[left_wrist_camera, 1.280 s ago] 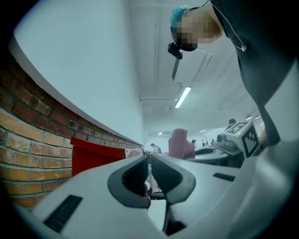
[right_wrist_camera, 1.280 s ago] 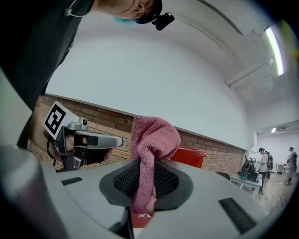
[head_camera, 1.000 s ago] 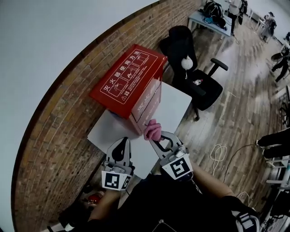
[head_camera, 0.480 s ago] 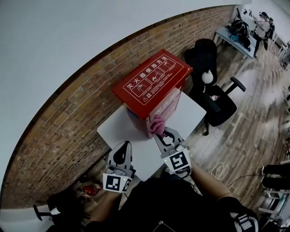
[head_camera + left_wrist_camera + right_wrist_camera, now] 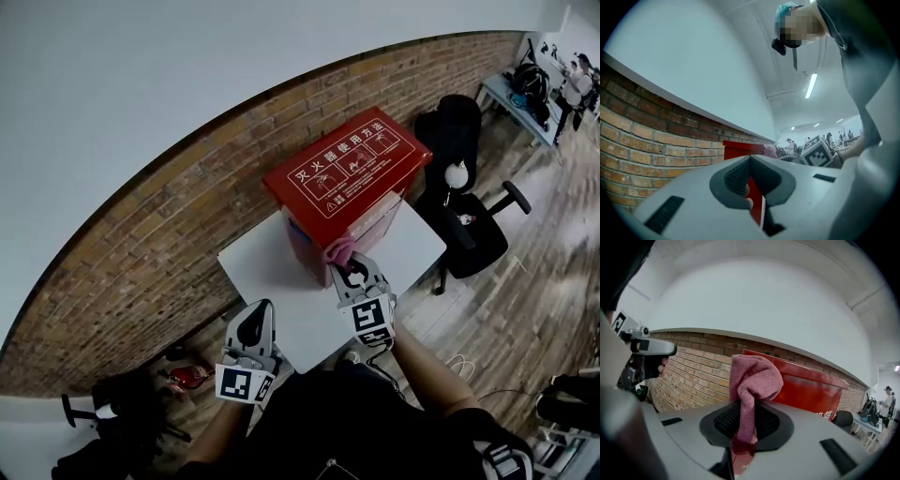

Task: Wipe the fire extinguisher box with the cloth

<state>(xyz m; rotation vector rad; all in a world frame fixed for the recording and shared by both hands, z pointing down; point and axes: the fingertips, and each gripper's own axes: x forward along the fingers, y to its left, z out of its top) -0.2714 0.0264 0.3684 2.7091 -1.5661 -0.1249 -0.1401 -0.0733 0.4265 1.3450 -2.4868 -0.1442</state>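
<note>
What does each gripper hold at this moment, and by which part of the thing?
The right gripper holds the pink cloth by a lower fold; the bunched rest stands above its jaws. The left gripper is shut and holds nothing.

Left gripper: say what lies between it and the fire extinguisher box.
Head view: only bare white table between the left gripper and the fire extinguisher box.
</note>
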